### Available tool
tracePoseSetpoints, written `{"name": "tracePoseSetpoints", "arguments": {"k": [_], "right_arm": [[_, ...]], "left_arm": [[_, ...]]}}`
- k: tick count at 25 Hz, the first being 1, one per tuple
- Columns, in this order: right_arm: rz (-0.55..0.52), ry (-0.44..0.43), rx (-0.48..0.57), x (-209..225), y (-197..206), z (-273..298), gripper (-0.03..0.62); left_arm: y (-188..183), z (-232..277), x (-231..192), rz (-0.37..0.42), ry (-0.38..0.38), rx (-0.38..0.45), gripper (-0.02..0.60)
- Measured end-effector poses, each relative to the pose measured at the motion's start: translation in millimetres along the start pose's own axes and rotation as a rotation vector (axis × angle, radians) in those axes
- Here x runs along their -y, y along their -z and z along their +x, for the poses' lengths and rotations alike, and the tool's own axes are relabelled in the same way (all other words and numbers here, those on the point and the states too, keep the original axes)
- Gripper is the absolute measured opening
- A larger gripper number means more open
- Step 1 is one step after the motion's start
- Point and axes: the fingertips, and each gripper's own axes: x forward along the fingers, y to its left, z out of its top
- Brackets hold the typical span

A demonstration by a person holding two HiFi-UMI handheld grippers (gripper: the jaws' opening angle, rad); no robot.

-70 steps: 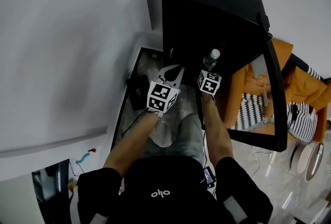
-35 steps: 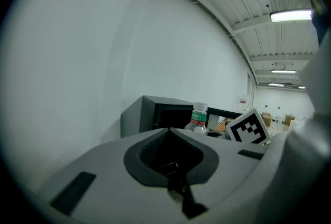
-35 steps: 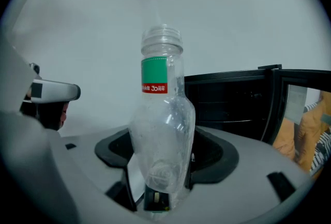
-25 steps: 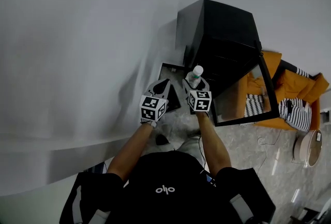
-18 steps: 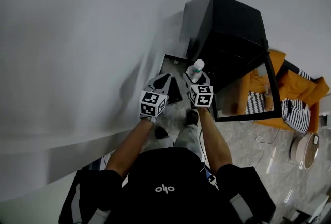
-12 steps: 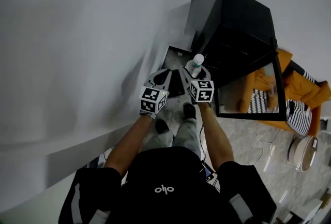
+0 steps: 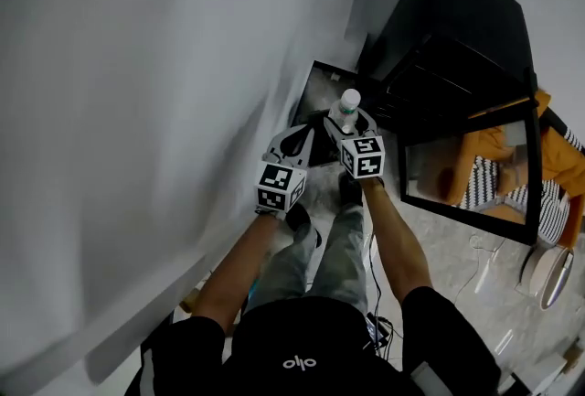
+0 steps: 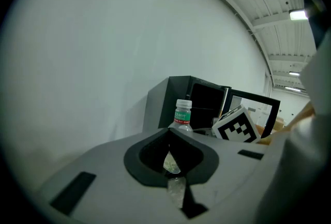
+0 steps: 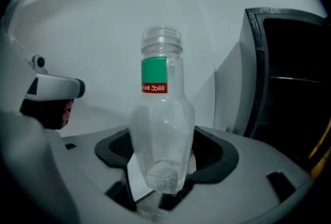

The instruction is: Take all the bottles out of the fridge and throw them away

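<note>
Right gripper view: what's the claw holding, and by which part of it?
The right claw holds a clear plastic bottle, clamped around its lower body near the base, with the neck sticking out beyond the claw.

Glossy grey tiled floor (image 7: 457,243), black fridge (image 7: 439,19) standing on it, door open, 2 dark shoes (image 7: 350,187) planted nearby, orange seat (image 7: 559,161) at right

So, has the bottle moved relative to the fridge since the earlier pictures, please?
Yes. The bottle, held by the right tool, was at the open front of the fridge; now it is clear of it, off its left side.
</note>
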Motion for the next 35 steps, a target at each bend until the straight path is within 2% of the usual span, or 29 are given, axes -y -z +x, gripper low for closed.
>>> {"name": "tracePoseSetpoints", "arguments": {"k": [8,15,22,26,32,33,35], "right_arm": [[-0.022,-0.061,-0.080,24,101,87,0.334],[-0.013,-0.086,-0.156,39,171,127,0.334],[-0.005,-0.116,-0.138,31,178,138,0.336],[0.000,-0.103,-0.149,35,181,137,0.360],[0.023,-0.091,-0.167,29,175,89,0.356],[0.032,-0.093,-0.165,27,169,78,0.348],[0.049,-0.087,-0.153,21,151,51,0.248]], "left_arm": [[94,51,-33,-0.051,-0.030,-0.060,0.008],[142,67,-46,-0.082,-0.057,-0.096,0.008],[152,61,-52,-0.098,-0.081,-0.104,0.008],[148,55,-51,-0.090,-0.085,-0.101,0.008],[137,29,-46,-0.098,-0.092,-0.105,0.008],[133,25,-45,-0.095,-0.089,-0.108,0.008],[121,16,-40,-0.085,-0.081,-0.113,0.008]]}}
